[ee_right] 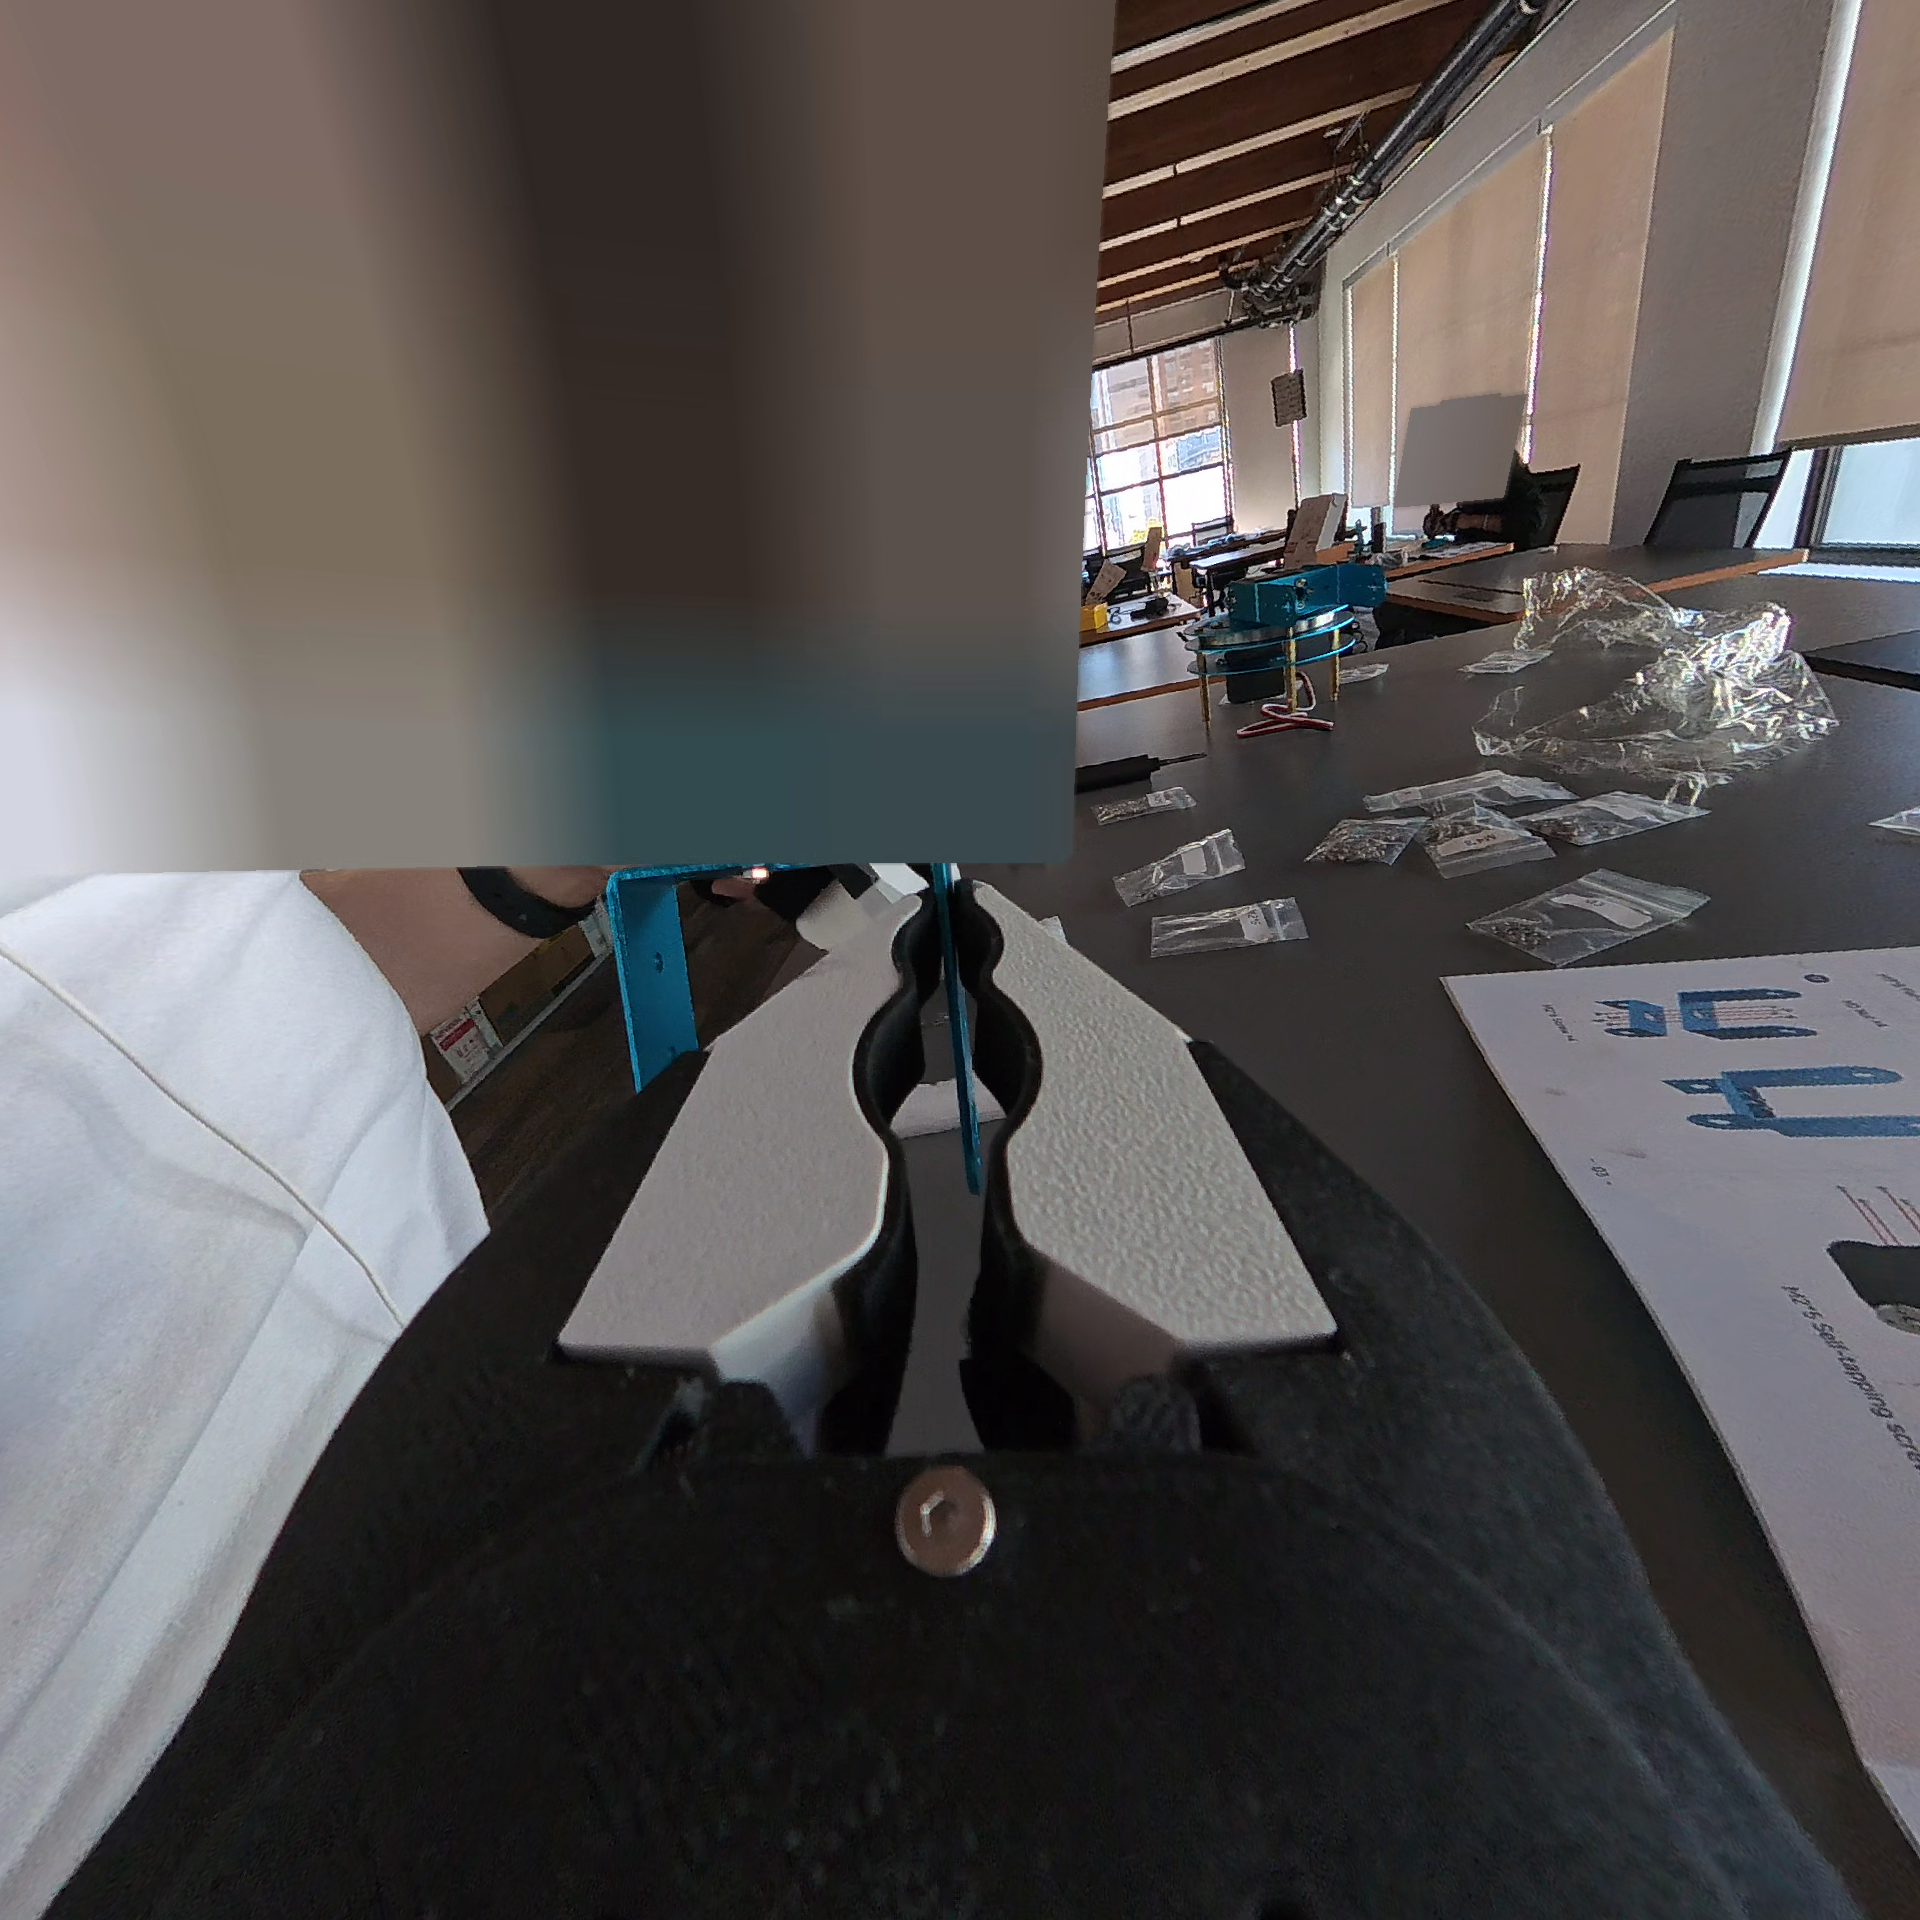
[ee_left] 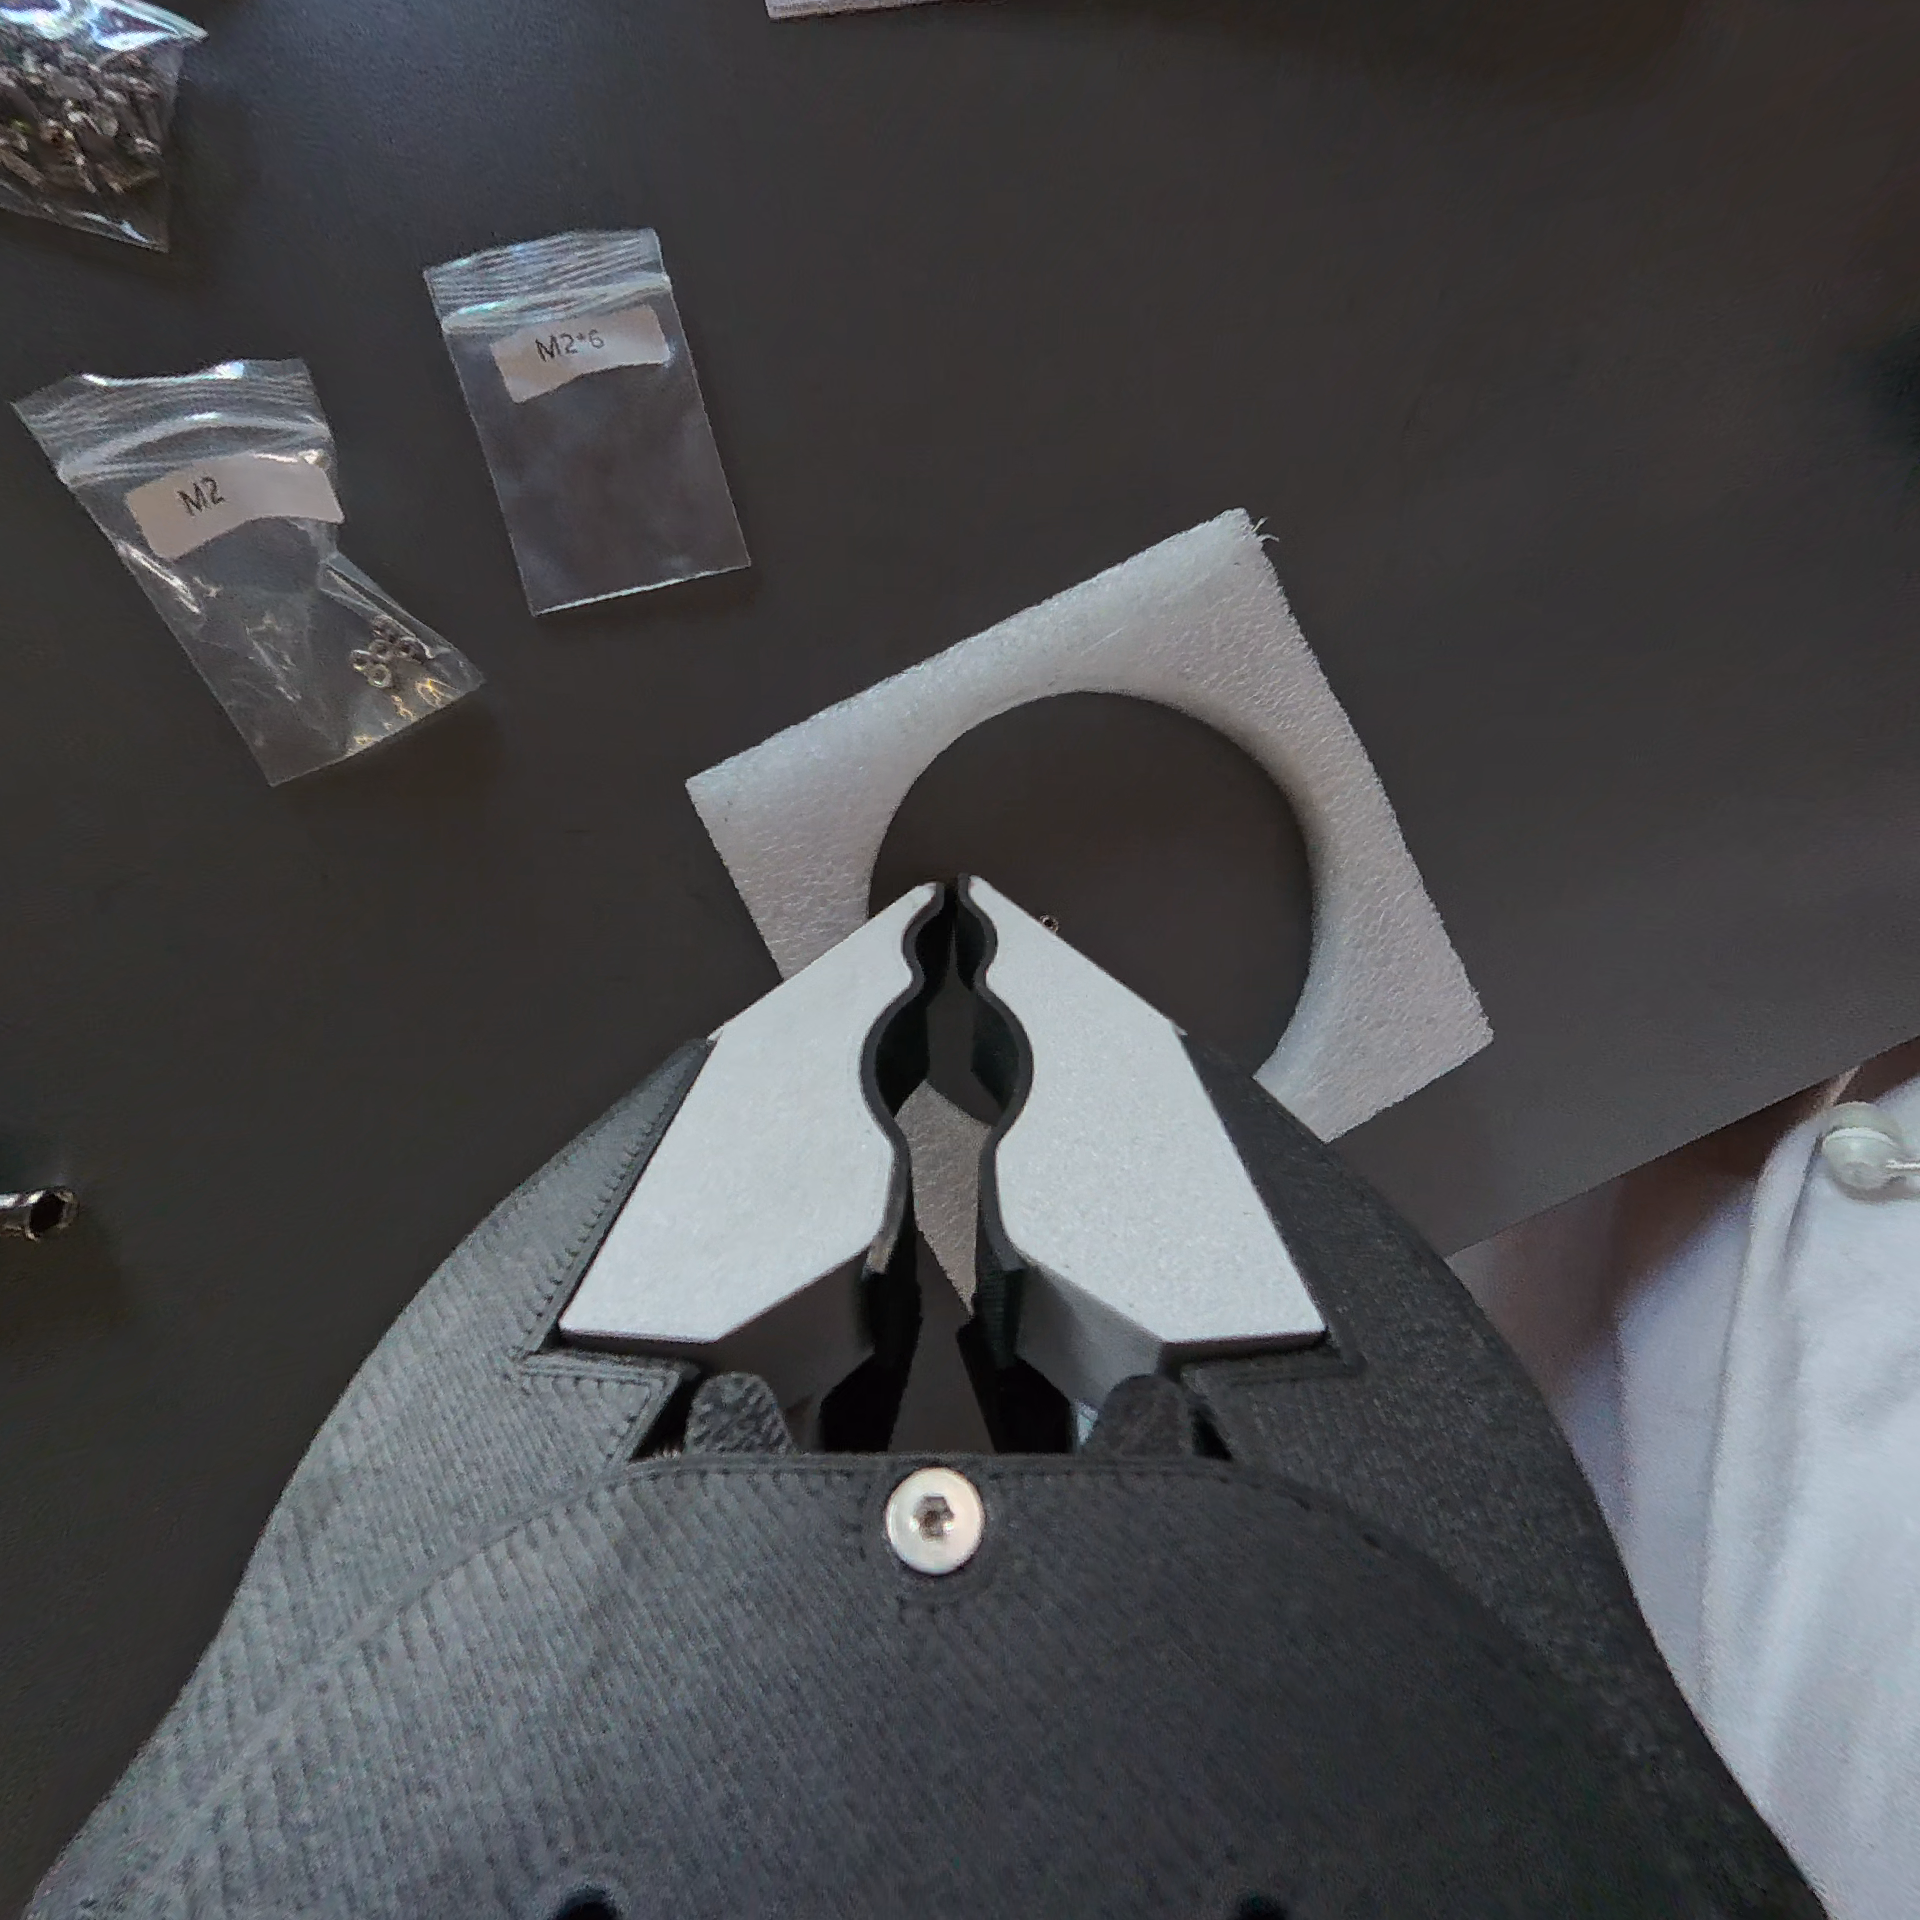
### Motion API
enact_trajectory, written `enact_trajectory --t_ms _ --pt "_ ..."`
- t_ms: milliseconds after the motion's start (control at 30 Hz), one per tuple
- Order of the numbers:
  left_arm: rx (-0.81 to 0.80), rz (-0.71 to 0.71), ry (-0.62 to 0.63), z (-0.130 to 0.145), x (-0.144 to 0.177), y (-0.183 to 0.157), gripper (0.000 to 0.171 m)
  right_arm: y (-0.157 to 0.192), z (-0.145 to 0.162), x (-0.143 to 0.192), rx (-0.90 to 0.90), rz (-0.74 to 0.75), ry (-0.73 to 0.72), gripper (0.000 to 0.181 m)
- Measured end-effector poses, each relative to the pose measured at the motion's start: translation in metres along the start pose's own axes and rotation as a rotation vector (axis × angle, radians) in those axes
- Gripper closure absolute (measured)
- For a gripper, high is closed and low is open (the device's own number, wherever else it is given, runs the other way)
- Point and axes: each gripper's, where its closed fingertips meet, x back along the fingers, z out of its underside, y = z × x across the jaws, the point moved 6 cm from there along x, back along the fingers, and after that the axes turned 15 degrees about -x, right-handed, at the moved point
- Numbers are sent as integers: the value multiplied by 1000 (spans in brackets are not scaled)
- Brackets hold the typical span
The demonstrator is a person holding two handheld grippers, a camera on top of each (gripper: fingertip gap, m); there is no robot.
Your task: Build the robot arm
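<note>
My left gripper point(ee_left: 956, 885) is shut, and nothing shows between its tips. The tips hang over the near rim of the round hole in a white foam square point(ee_left: 1299, 727) on the dark table point(ee_left: 1143, 312). A tiny metal part point(ee_left: 1051, 920) lies inside the hole, just right of my right finger. My right gripper point(ee_right: 948, 904) is shut on one thin flange of a blue metal bracket point(ee_right: 655, 977). The flange stands edge-on between the black pads point(ee_right: 997, 997). The bracket's other flange hangs to the left, near a person's arm with a black wristband point(ee_right: 520, 904).
Small clear bags of hardware point(ee_left: 592, 416) point(ee_left: 249, 561) point(ee_left: 83, 104) lie to the left of the foam. The right wrist view shows more bags point(ee_right: 1226, 925), crumpled plastic film point(ee_right: 1662, 675), a printed sheet point(ee_right: 1714, 1143), a screwdriver point(ee_right: 1132, 771) and a blue assembly on brass posts point(ee_right: 1288, 613). A white sleeve point(ee_right: 187, 1143) is close on the left. The grippers' ends are close to 20 centimeters from one another.
</note>
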Motion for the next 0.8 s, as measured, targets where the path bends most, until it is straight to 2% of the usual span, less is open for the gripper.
enact_trajectory --t_ms 200,300,400,533,800 --pt "7 9 -19 -2 8 11 171 -2 1 0 20 28 8 181" --pt "-5 57 -21 1 14 9 169 -2 1 1 21 34 9 181" --pt "-76 63 19 6 14 4 161 -3 0 1 18 34 8 181" --pt "-176 28 42 4 9 0 161 -3 1 0 18 32 10 181" --pt "-232 9 45 -1 3 -4 166 -3 0 1 11 30 6 181"
